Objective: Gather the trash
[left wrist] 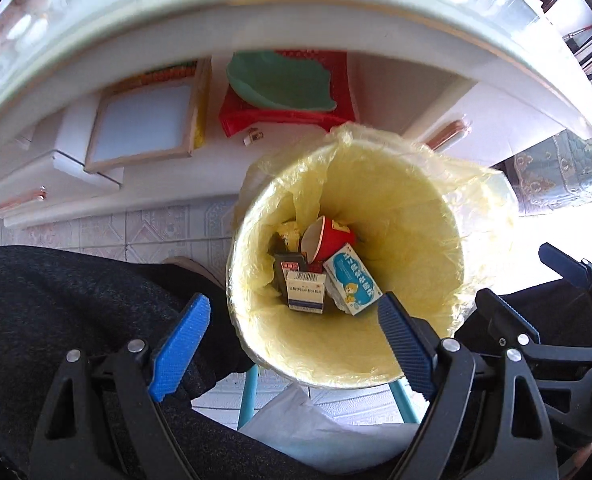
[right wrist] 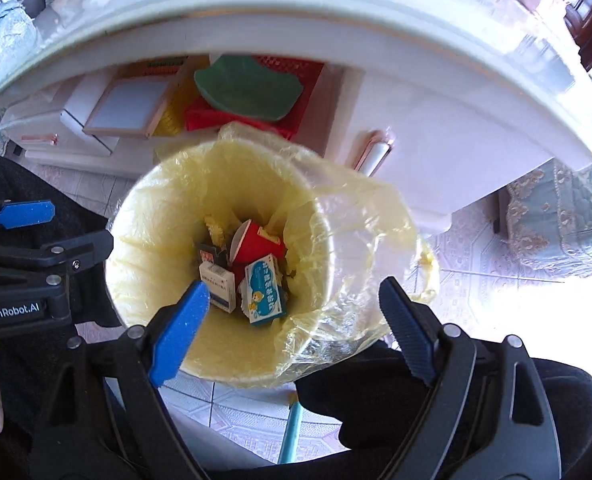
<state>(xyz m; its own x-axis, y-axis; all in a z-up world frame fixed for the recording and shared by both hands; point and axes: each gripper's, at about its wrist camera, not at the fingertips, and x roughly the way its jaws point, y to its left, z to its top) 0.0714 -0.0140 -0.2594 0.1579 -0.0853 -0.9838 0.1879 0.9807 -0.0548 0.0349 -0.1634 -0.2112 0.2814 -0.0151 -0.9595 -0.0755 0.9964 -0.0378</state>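
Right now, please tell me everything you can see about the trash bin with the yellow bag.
The trash bin is a round, pale container standing upright on the tiled floor beside a white cabinet. A thin yellow plastic liner covers its inside and folds loosely over the rim. At the bottom lie a red paper cup, small cardboard boxes and wrappers. Nothing grips it.

A lived-in home room is showing here: patterned floor tiles [right wrist: 492, 248] are running under a white table [left wrist: 336, 20] with copper-handled drawers [left wrist: 450, 134], an embroidered cushion [right wrist: 556, 208] is sitting nearby, and a lined waste bin [left wrist: 436, 216] is holding medicine boxes [left wrist: 352, 280] and a red cup [left wrist: 330, 238].
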